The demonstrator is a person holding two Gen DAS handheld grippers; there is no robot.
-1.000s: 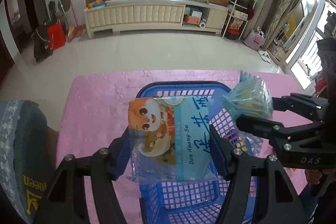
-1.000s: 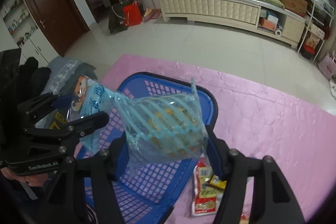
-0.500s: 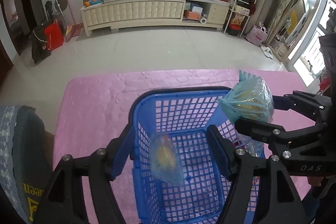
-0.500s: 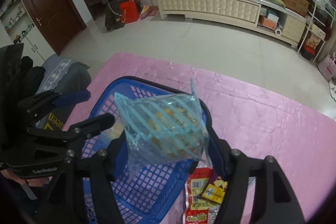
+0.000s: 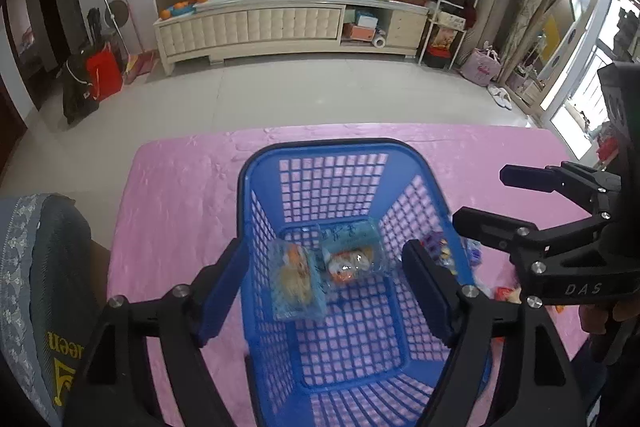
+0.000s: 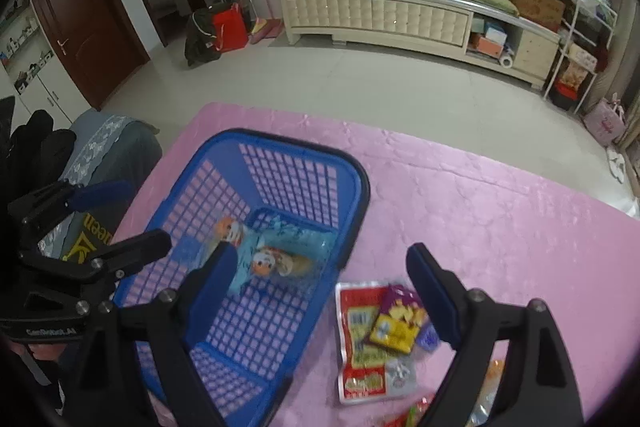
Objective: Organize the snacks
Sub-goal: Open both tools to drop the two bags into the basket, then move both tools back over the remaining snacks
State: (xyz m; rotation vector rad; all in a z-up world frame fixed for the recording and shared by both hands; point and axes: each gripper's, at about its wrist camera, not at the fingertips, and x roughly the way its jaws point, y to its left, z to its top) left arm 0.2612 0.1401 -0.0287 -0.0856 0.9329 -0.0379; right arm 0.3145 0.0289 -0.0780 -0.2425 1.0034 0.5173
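Claws, left [image 5: 324,283] and right [image 6: 320,287], wide apart, empty, over basket [image 5: 320,151].

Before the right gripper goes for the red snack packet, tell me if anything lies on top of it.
Yes. A purple-and-yellow packet lies across the red snack packet, covering its right side. The right gripper is open above them.

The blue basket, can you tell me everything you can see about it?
The blue basket looks like plastic, with lattice walls and floor full of square holes and a dark rounded rim. It stands upright on the pink tablecloth. Two light-blue snack packets lie on its floor, touching each other. Neither open claw touches it; more snacks lie outside, beside it.
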